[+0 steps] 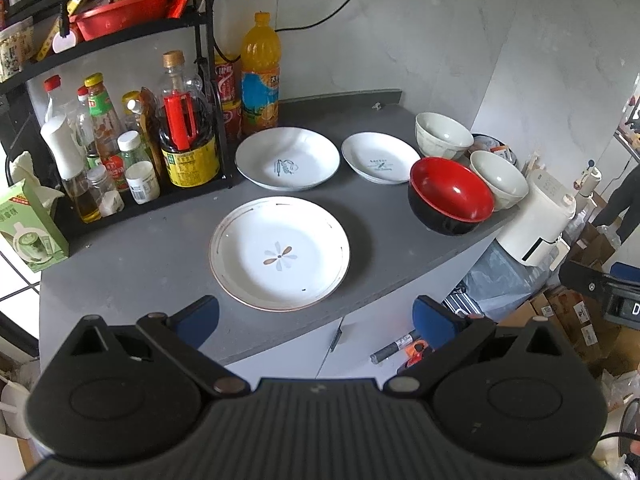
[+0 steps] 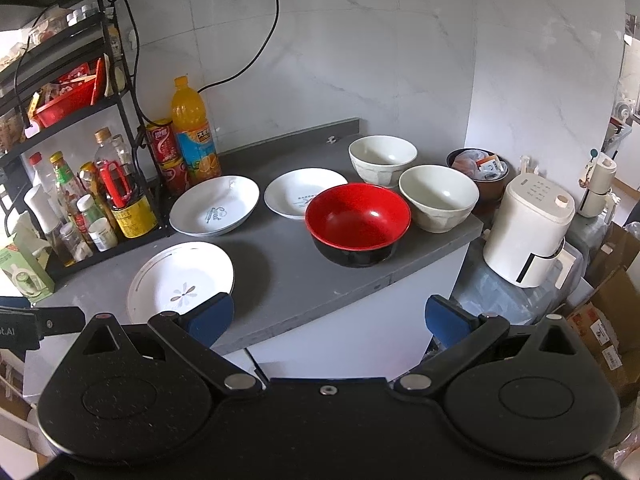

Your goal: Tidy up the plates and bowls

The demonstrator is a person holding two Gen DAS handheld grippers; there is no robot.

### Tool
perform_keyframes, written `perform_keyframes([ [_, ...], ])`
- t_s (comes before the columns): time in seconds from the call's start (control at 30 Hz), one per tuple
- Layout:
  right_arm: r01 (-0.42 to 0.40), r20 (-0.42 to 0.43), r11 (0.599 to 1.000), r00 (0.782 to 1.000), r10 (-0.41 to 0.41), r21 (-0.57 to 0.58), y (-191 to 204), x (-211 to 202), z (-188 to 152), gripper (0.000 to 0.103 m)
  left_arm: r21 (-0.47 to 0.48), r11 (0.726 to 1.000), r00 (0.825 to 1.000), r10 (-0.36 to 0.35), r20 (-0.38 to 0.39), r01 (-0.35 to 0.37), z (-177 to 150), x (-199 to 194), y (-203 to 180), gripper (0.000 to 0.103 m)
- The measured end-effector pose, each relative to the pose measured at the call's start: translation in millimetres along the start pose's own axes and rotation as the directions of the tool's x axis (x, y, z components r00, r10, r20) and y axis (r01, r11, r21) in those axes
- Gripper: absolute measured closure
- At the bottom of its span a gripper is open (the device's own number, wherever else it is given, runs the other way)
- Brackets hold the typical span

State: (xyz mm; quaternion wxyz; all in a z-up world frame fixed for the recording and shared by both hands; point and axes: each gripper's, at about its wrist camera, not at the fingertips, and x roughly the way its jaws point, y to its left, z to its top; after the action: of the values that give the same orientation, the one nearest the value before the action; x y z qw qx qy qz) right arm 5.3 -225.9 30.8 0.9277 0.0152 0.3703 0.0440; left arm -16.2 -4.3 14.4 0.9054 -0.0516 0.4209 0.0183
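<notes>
Three white plates lie on the grey counter point(image 1: 160, 264): a flower-patterned plate point(image 1: 279, 254) point(image 2: 180, 276) nearest, a larger plate point(image 1: 287, 158) point(image 2: 215, 205) behind it, and a small plate point(image 1: 380, 157) point(image 2: 302, 192) to the right. A red-and-black bowl point(image 1: 450, 195) point(image 2: 357, 222) stands by two white bowls point(image 1: 442, 135) point(image 1: 498, 178) point(image 2: 382, 158) point(image 2: 439, 197). My left gripper point(image 1: 316, 322) is open, just short of the flower plate. Also open, my right gripper point(image 2: 330, 318) hovers at the counter's front edge, short of the red bowl. Neither holds anything.
A black rack point(image 1: 200, 80) of sauce bottles, an orange drink bottle point(image 1: 260, 76) point(image 2: 194, 132) and red cans point(image 2: 166, 152) line the left and back. A dark bowl of packets point(image 2: 480, 168) and a white appliance point(image 2: 528, 232) sit right. Boxes clutter the floor.
</notes>
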Motion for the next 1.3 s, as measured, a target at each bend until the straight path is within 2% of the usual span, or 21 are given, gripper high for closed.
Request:
perform_keyframes([
  [0.7,-0.005,-0.003,1.0,1.0,0.005,0.003,-10.9,-11.5,-8.2,0.0,0.003,1.0,1.0,0.01,0.023,-0.011,-12.2,-20.8,-2.1,0.001],
  [1.3,-0.01,-0.004,1.0,1.0,0.01,0.001,-36.8,-5.3,-14.0,0.0,-0.006,1.0,1.0,0.005,0.006,-0.005,-14.0,-4.3,-14.4,0.001],
])
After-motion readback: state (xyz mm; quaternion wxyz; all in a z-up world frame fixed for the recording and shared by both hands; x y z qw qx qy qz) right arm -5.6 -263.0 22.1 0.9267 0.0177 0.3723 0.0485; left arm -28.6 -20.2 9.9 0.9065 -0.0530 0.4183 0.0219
